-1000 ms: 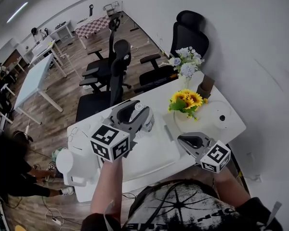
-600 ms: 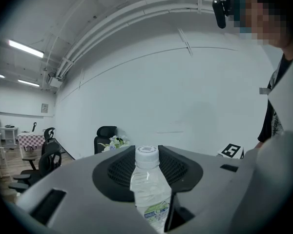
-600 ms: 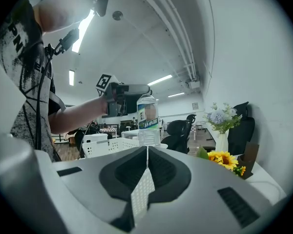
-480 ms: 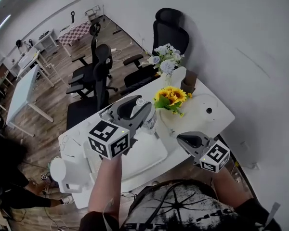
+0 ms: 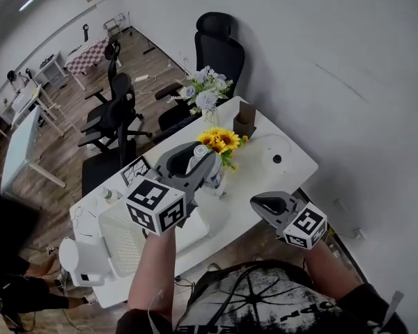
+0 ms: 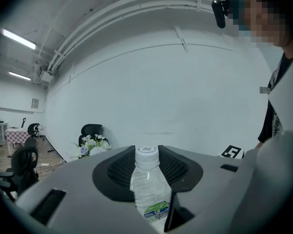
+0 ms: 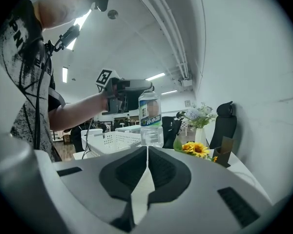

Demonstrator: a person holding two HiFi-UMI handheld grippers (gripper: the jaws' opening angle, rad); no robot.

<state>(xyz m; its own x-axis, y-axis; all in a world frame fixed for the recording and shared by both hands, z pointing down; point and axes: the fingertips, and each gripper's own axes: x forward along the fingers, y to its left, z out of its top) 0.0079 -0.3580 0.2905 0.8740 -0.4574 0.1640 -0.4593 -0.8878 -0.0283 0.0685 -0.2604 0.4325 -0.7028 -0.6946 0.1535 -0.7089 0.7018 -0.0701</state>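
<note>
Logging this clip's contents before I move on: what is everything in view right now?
water bottle: one, clear with white cap, between the left gripper's jaws
basket: one, white, table's near-left end
sunflowers: one bunch, yellow, mid-table
pale flowers: one bunch, white and blue, table's far edge
table: one, white
office chairs: several, black, beyond the table
left gripper: grey, shut on the bottle
right gripper: grey, jaws together, empty

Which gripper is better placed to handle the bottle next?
Left, likely: the left gripper is shut on the upright bottle. The right gripper is shut on nothing and stands apart from it.
</note>
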